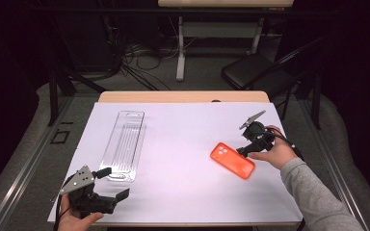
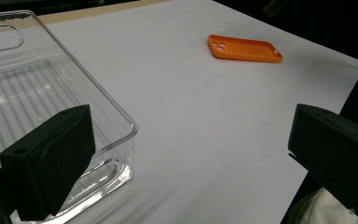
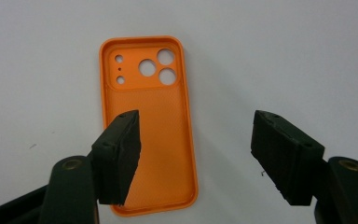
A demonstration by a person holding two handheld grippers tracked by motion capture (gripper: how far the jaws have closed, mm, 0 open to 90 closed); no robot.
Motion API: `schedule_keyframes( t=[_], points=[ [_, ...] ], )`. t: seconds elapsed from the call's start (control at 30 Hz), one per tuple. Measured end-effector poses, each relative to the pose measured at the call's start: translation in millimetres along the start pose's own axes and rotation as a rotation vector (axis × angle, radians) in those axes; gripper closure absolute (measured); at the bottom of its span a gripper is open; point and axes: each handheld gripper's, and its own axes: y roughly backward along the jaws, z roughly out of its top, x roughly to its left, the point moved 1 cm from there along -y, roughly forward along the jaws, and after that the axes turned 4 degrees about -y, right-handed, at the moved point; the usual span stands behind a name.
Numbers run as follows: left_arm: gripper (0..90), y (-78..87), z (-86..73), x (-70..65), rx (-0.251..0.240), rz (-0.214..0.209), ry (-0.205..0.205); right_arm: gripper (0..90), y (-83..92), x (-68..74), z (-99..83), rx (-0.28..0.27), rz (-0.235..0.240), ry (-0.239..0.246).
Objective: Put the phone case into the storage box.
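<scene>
An orange phone case [image 1: 232, 160] lies open side up on the white sheet at the right, its camera holes toward the far left. My right gripper [image 1: 244, 150] hovers at its right edge, held by a hand in a grey sleeve. In the right gripper view the case [image 3: 144, 93] sits under the left jaw, the other jaw is over bare paper, and the right gripper [image 3: 196, 126] is open, gripping nothing. A clear plastic tray [image 1: 124, 144] lies empty at the left. My left gripper [image 1: 114, 183] rests open by the tray's near corner [image 2: 121, 116], with the case [image 2: 244, 48] far off.
A white sheet [image 1: 183, 187] covers the wooden table [image 1: 183, 96]. Behind the table stand a black folding chair [image 1: 255, 72] and a desk leg with cables on the floor [image 1: 180, 53]. The sheet's right edge [image 2: 326, 98] drops off to darkness.
</scene>
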Motion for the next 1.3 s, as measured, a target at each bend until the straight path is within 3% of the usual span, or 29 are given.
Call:
schedule_keyframes(
  t=[0.03, 0.37, 0.63, 0.87, 1.03, 1.3],
  points=[
    [0.8, 0.2, 0.0, 0.1, -0.001, 0.001, 0.000, 40.1, -2.0, 0.3, 1.9, 0.012, 0.014, 0.005],
    [3.2, 0.3, -0.6, 0.7, -0.003, 0.000, 0.003, 43.4, -10.1, -2.7, 4.3, 0.057, 0.008, 0.032],
    [3.2, 0.3, -1.2, 1.8, -0.005, -0.005, 0.010, 51.1, -18.5, -9.5, 1.7, 0.149, 0.023, 0.010],
    [3.2, 0.0, -1.6, 2.0, -0.005, -0.007, 0.010, 57.9, -24.0, -15.5, 0.2, 0.188, 0.032, 0.002],
    [3.2, 0.0, -1.7, 2.0, -0.006, -0.005, 0.007, 64.2, -28.9, -16.2, -1.1, 0.234, 0.050, 0.033],
    [3.2, 0.1, -2.1, 2.4, -0.010, -0.005, 0.011, 66.9, -37.2, -18.6, -1.6, 0.262, 0.055, 0.051]
  ],
)
